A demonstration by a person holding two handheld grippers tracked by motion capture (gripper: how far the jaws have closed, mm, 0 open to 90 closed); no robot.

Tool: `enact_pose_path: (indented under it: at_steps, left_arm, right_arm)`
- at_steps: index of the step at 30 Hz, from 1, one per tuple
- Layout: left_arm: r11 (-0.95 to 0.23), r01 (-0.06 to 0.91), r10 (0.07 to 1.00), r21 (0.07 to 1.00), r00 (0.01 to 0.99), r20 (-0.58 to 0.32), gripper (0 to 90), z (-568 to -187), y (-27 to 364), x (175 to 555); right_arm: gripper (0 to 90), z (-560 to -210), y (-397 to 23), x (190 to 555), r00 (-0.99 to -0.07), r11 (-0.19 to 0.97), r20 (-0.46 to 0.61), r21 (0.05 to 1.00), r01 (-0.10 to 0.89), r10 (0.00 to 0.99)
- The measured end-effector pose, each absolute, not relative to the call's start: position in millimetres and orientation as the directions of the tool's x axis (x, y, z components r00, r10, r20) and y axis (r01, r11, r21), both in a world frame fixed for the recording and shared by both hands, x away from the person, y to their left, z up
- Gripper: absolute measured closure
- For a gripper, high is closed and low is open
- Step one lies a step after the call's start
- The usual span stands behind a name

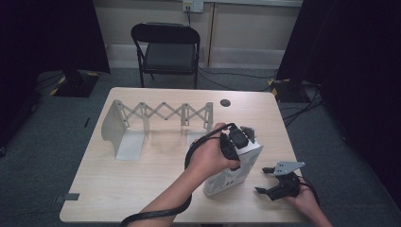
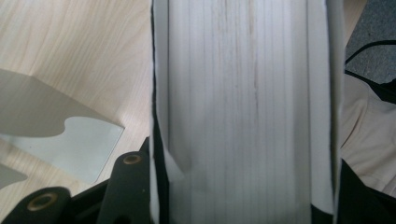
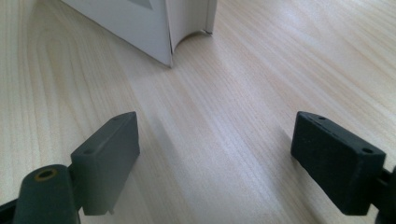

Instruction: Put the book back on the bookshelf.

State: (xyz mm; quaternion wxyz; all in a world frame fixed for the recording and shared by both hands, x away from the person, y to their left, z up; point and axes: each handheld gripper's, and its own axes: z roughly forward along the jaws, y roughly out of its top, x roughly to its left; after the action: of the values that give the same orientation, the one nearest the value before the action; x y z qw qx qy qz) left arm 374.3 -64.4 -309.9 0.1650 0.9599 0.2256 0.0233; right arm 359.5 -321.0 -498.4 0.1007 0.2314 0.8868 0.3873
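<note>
- Pale wood table (image 1: 142,189) carries everything, and it runs wide across the high view.
- White expanding rack (image 1: 156,124) stands at the far left of the table, its scissor lattice stretched out between two end plates.
- Over to the white book (image 1: 232,171): it stands on edge near the front right of the table, tilted, well apart from the rack.
- Left gripper (image 1: 238,140) sits on top of the book, jaws clamped across its thickness; in the left gripper view the page edges (image 2: 243,102) run from one jaw to the other.
- Right gripper (image 1: 267,182) rests low just right of the book, jaws spread wide with bare tabletop between them, gripping nothing.
</note>
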Motion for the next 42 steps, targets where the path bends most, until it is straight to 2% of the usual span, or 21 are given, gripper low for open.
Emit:
enact_pose_path:
  at_steps: [42]
  left_arm:
    - [-0.783, 0.548, 0.561, 0.294, 0.827, -0.047, 53.0, -286.4, -9.5, 377.5]
  right_arm:
    - [13.4, -498.5, -320.9, 359.8, -0.869, 0.592, 0.001, 0.732, 0.338, 0.495]
